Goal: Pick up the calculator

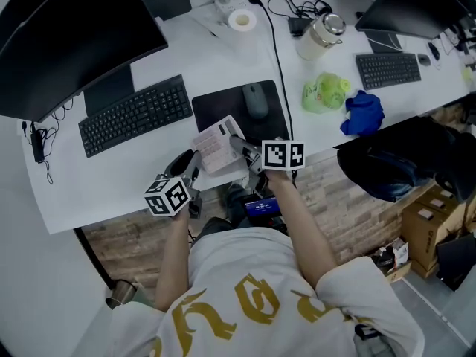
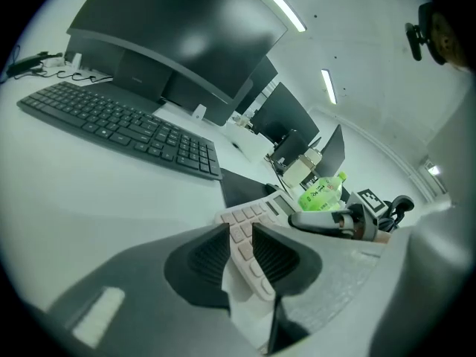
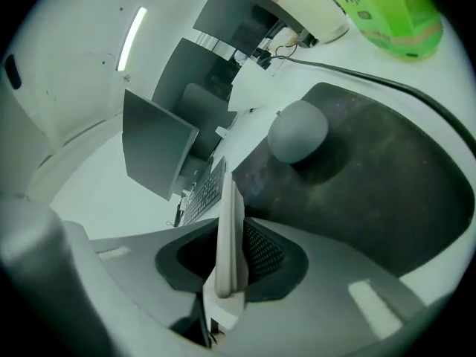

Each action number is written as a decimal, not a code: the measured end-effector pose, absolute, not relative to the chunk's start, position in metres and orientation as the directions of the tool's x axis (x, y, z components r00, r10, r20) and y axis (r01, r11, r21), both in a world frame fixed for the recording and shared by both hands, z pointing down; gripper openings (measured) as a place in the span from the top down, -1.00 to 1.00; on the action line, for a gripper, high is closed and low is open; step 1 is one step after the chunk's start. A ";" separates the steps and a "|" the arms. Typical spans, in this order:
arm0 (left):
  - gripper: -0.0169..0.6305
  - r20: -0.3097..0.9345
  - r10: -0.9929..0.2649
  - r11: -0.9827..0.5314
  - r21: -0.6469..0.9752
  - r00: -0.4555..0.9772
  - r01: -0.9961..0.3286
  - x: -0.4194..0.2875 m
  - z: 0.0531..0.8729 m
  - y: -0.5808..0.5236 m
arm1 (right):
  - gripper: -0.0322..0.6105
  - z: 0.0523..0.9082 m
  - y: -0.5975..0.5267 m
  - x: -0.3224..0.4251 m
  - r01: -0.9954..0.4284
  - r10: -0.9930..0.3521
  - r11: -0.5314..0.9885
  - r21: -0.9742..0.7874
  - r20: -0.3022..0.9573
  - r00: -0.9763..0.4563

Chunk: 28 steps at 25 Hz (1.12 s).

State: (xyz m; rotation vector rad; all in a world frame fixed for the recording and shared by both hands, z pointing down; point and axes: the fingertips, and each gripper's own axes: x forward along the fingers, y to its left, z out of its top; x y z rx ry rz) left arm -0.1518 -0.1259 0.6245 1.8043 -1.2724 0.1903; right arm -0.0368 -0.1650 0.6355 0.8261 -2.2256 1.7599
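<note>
Table: your white table (image 1: 111, 181) runs beyond both pairs of jaws and carries everything else.
Monitor: the curved black monitor (image 1: 67, 36) stands far ahead of your left jaws, behind the keyboard.
Keyboard: the black keyboard (image 1: 134, 115) lies ahead and left of your left jaws, well clear of them.
Mouse mat: the black rectangular mouse mat (image 1: 223, 106) lies directly ahead of your right jaws.
Calculator: the pale, flat calculator (image 1: 217, 147) with rows of keys is held between your two grippers at the table's near edge, tilted, with its far end over the near edge of the mouse mat.
Left gripper: your left gripper (image 1: 195, 173) has its jaws closed on the calculator's near left part. In its own view the key face runs up out of the narrow gap between the ribbed pads.
Right gripper: your right gripper (image 1: 236, 146) has its jaws clamped on the calculator's right side. In its own view the body stands edge-on between the pads.
Mouse: the grey mouse (image 1: 256, 100) sits on the mat ahead of your right jaws, apart from the calculator.
</note>
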 end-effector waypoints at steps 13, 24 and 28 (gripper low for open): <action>0.65 0.469 -0.779 -0.111 0.552 0.417 -0.827 -0.160 0.567 -0.153 | 0.58 0.585 -0.193 -0.027 -0.410 -0.425 0.091 -0.908 0.337 -0.840; 0.68 0.258 -0.880 -0.191 0.574 0.398 -0.796 -0.162 0.491 -0.175 | 0.58 0.521 -0.206 -0.012 -0.358 -0.533 0.117 -0.926 0.246 -0.810; 0.68 0.234 -0.883 -0.218 0.564 0.407 -0.797 -0.160 0.479 -0.179 | 0.58 0.511 -0.203 -0.011 -0.345 -0.552 0.116 -0.932 0.228 -0.802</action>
